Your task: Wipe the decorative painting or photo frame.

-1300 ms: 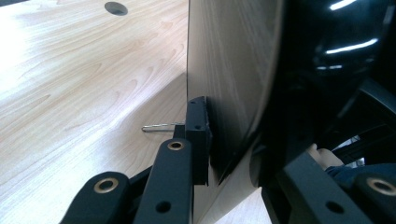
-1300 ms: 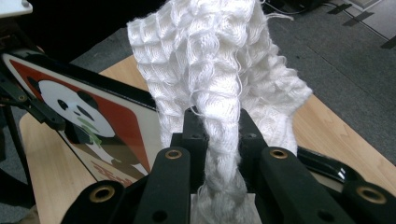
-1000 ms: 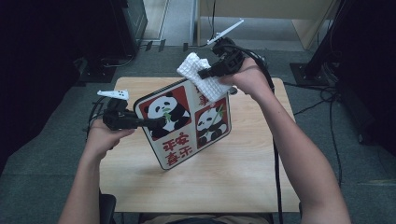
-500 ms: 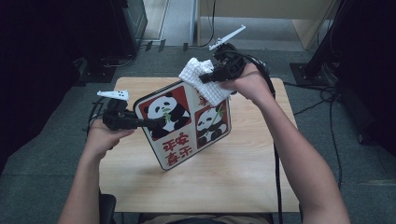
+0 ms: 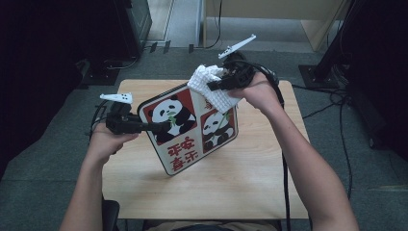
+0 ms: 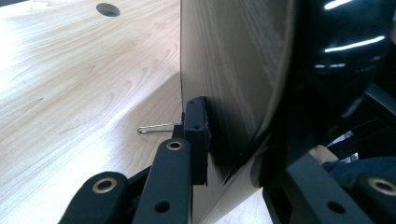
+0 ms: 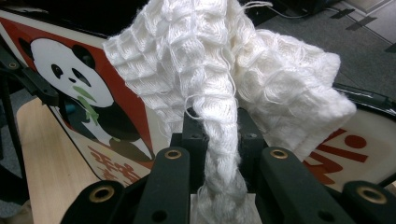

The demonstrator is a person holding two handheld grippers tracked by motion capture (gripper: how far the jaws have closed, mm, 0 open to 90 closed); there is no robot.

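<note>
both grippers clamped: left (image 5: 161, 127) level, right (image 5: 211, 86) raised

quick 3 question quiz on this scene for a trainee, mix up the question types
1. True or false: the panda board lies flat on the table.
2. What does the right gripper hold between its fingers? A) a sponge B) a white waffle-weave cloth C) a brush
3. Which gripper clamps the board's edge, and on which side of the high view?

Key
1. False: it is held up tilted, with a lower corner near the tabletop.
2. B: the white cloth is pinched between the fingers and rests against the board's upper part.
3. The left gripper, at the board's left edge.
</note>
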